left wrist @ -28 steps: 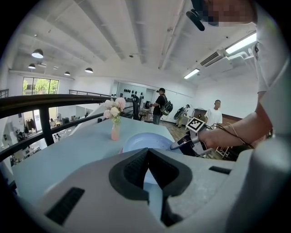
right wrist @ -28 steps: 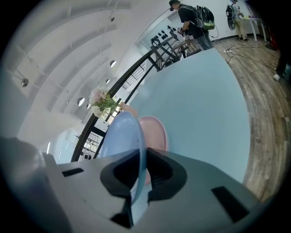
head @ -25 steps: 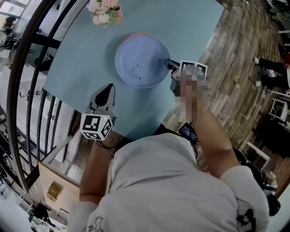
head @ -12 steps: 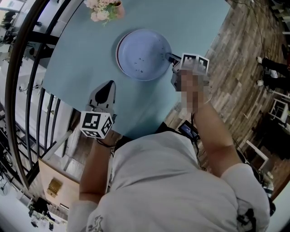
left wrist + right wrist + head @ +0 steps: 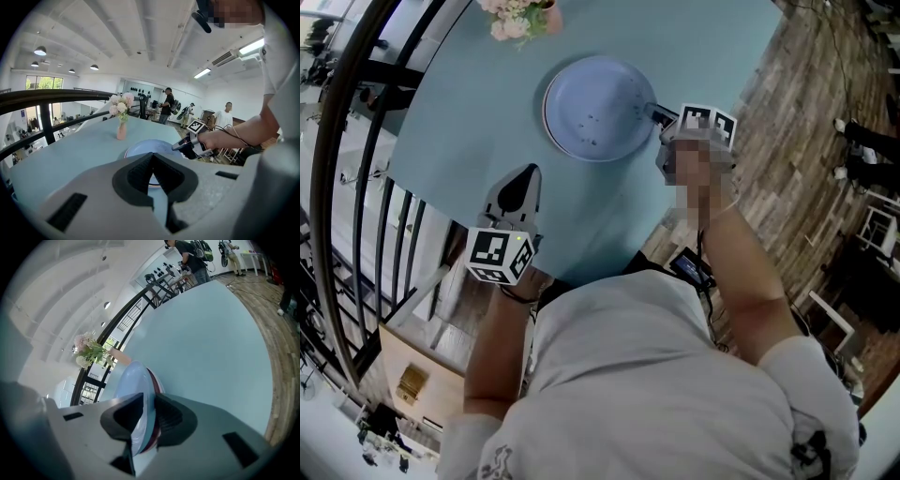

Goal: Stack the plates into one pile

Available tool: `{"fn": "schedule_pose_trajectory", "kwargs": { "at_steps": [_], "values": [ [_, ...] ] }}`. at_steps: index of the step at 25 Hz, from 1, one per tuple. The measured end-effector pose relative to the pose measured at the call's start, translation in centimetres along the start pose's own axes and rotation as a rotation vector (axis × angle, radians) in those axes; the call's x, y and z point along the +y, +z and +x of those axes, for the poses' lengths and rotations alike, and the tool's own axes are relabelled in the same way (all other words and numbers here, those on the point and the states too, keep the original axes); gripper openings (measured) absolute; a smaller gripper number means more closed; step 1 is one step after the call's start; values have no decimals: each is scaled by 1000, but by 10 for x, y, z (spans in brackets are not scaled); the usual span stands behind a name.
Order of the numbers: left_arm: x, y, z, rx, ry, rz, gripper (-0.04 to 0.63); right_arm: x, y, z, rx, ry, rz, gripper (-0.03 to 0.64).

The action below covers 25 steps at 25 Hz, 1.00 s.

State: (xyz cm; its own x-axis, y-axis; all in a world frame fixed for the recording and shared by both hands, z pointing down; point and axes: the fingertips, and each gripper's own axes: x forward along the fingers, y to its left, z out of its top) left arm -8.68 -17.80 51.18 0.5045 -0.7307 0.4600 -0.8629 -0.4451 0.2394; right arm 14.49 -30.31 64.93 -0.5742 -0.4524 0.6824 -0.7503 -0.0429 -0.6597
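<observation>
A pale blue plate (image 5: 595, 108) lies on a pink plate whose rim (image 5: 157, 380) shows just beneath it, on the light-blue table (image 5: 478, 122). My right gripper (image 5: 656, 115) is at the pile's right edge. Its jaws are opening, and the blue plate's rim (image 5: 133, 385) still stands between them with a thin gap at one pad. My left gripper (image 5: 525, 176) hovers shut and empty over the table's near-left part, apart from the plates. In the left gripper view the blue plate (image 5: 145, 147) lies just past the left gripper (image 5: 152, 157).
A pink vase of flowers (image 5: 520, 17) stands at the table's far side beyond the plates. A dark curved railing (image 5: 356, 187) runs along the left of the table. Wood floor (image 5: 787, 141) lies to the right. Several people stand far off across the room (image 5: 166, 105).
In the head view the plates and the right gripper sit slightly higher and further right than before. The left gripper has not moved.
</observation>
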Motion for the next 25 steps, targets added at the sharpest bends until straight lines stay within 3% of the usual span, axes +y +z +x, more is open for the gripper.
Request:
{"fn": "schedule_pose_trajectory", "kwargs": {
  "at_steps": [6, 25],
  "values": [
    [-1, -3, -2, -6, 1, -3, 5, 2, 0, -2, -3, -10, -38, 155],
    [-29, 14, -36, -67, -27, 65, 5, 53, -7, -65, -101, -61, -421, 164]
  ]
}}
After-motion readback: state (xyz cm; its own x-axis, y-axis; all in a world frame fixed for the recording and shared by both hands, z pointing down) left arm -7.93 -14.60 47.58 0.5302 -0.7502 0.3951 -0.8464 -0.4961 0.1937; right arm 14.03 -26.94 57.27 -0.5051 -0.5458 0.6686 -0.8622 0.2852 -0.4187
